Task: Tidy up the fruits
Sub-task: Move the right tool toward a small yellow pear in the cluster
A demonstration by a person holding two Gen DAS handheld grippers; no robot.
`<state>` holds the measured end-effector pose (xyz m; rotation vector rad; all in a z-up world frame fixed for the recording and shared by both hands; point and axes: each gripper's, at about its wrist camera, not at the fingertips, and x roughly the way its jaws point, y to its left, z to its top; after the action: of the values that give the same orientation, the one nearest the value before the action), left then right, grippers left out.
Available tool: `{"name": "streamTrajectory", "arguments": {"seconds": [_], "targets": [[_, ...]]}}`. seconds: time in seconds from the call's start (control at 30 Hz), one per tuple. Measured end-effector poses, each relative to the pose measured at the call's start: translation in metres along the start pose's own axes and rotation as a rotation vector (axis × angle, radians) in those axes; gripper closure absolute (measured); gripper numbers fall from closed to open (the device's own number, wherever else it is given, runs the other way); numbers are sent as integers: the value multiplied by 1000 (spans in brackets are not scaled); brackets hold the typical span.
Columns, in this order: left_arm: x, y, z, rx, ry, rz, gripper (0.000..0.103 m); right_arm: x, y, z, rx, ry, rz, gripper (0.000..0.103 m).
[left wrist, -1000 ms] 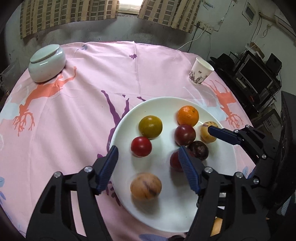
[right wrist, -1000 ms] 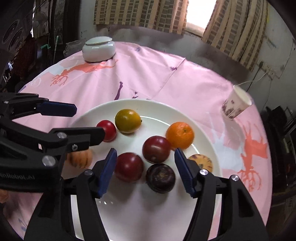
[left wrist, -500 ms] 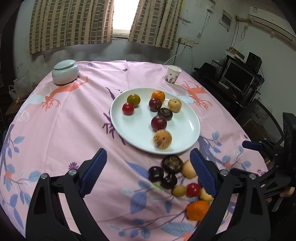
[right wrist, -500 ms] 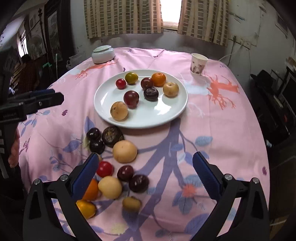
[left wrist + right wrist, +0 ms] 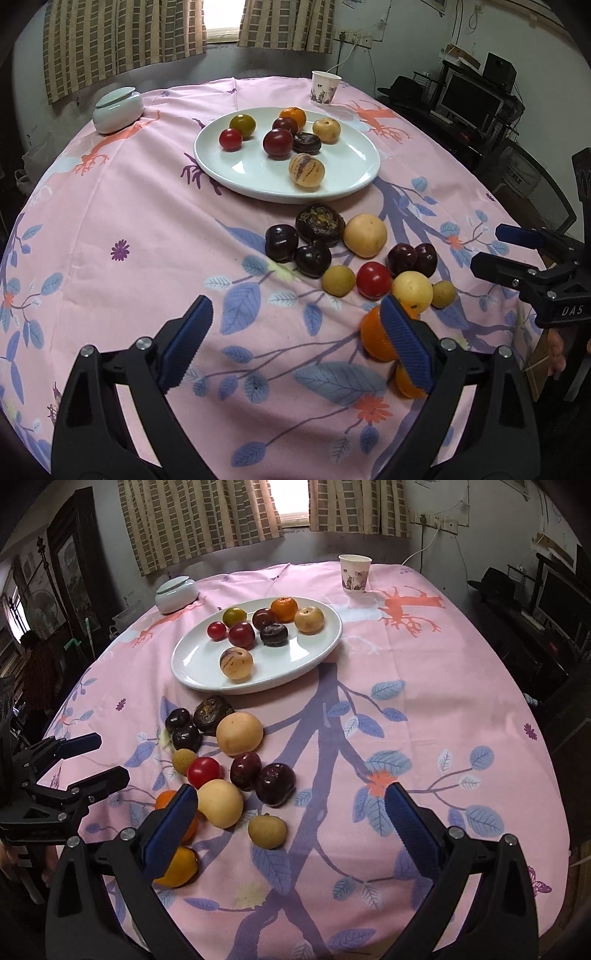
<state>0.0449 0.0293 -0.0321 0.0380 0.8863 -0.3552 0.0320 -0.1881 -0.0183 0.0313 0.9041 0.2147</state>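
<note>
left gripper [image 5: 295,339] jaws wide apart, holding nothing, hovering over bare pink tablecloth [image 5: 147,221] at the near edge. right gripper [image 5: 291,816] also spread wide and empty, low over the near part of the loose fruit pile [image 5: 229,764]. both have pulled back: a second ago they were right down over the white plate [image 5: 258,177] among the fruit, now they sit well back with the whole table in view. the striped round fruit [image 5: 306,171] that was by the left jaws a second ago lies on the near part of the plate, so a placement looks just finished. plate now holds seven fruits, incl an orange [image 5: 293,116] at the far rim. unsorted pile lies on the cloth just in front of the plate: dark plums, a big pale fruit [image 5: 365,235], a red tomato [image 5: 373,280], small tan ones, two oranges partly hidden behind the left gripper's right finger. my read: task roughly a third done, next is another pick from the pile. lidded ceramic jar [image 5: 117,109] and paper cup [image 5: 325,88] at the far side, untouched.
</note>
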Motion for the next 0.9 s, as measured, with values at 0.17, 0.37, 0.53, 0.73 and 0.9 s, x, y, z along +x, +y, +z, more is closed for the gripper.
{"name": "streamTrajectory", "arguments": {"seconds": [0.17, 0.37, 0.53, 0.73, 0.9], "targets": [[4, -1, -5, 6, 28, -8, 9, 7, 4, -14, -30, 58, -21, 2], [-2, -3, -11, 9, 22, -20, 9, 16, 11, -25, -41, 95, -8, 2], [-3, 1, -18, -3, 30, -18, 9, 26, 13, -29, -45, 81, -14, 3], [-2, 4, -23, -13, 50, -22, 9, 43, 5, -31, -6, 120, 43, 49], [-1, -7, -20, 10, 53, -42, 9, 40, 3, -29, -1, 108, 63, 75]]}}
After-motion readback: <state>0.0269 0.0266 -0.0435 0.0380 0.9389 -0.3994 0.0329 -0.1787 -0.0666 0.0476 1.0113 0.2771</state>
